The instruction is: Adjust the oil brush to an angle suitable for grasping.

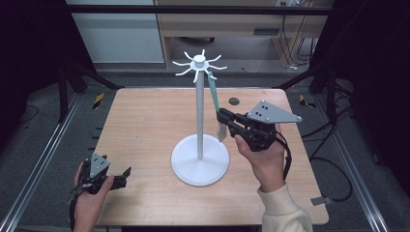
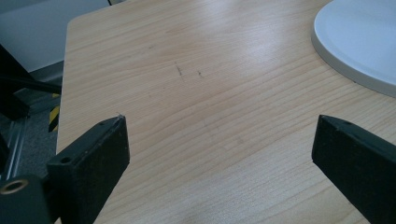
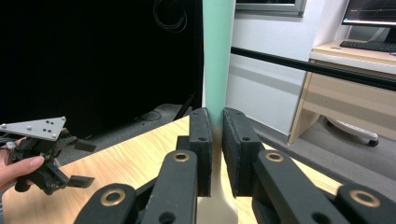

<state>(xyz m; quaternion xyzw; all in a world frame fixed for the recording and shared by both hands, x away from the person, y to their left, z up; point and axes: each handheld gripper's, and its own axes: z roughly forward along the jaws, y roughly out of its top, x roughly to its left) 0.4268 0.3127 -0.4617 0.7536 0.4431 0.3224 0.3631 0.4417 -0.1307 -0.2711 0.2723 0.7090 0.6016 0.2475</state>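
Sitting square in the high view: light wooden counter (image 1: 145,125), bare wood grain running under the left claw in the left gripper view (image 2: 210,93).

Standing on the counter right of centre: white rack (image 1: 199,116), round base flat on the wood, thin upright pole, ring of short curved hooks at the top. Edge of that round base also showing at the upper right of the left gripper view (image 2: 359,42).

Hanging from one hook on the rack's right side: long utensil with a teal handle (image 1: 213,92) and a pale cream lower end, slanting down and to the right of the pole, clear of the base. Rising straight up between the jaws in the right gripper view (image 3: 217,56).

Pinching the utensil low on its handle, where teal turns to cream: right claw (image 1: 223,117), held above the counter just right of the pole, jaws pressed onto both sides of the handle (image 3: 217,140).

Resting near the counter's front left corner, well apart from the rack: left claw (image 1: 126,172), jaws spread wide with nothing between them, only bare wood in the gap (image 2: 219,140).

Lying on the far side of the counter behind the right claw: small dark round object (image 1: 234,101), too small to identify.
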